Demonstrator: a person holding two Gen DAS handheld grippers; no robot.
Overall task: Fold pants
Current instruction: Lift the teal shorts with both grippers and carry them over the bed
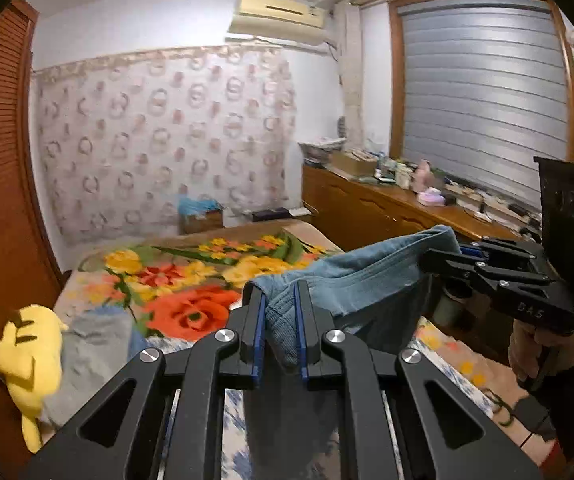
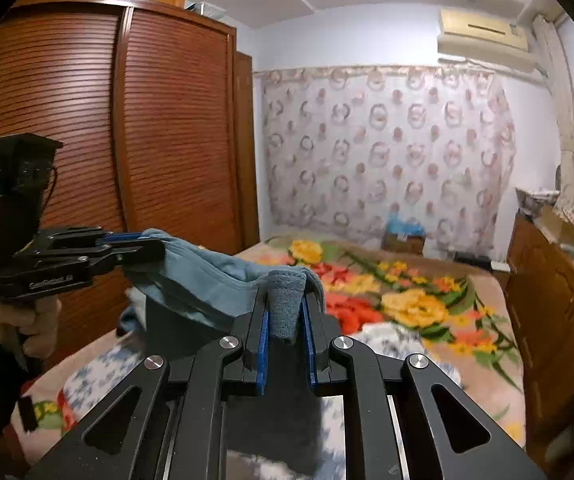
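Note:
The blue-grey pants [image 1: 351, 280] hang stretched in the air between my two grippers, above the bed. My left gripper [image 1: 280, 292] is shut on one end of the pants' upper edge, with cloth bunched between its blue pads. My right gripper [image 2: 285, 296] is shut on the other end. In the left wrist view the right gripper [image 1: 433, 262] shows at the right, clamped on the cloth. In the right wrist view the left gripper [image 2: 155, 246] shows at the left, holding the pants [image 2: 207, 284]. The lower part of the pants hangs below, mostly hidden by the grippers.
A bed with a floral blanket [image 1: 191, 276] lies below. A yellow plush toy [image 1: 33, 356] and grey cloth [image 1: 91, 344] lie at its left side. A wooden wardrobe [image 2: 127, 132] stands left, a cluttered wooden cabinet [image 1: 387, 204] right, a patterned curtain [image 1: 167, 136] behind.

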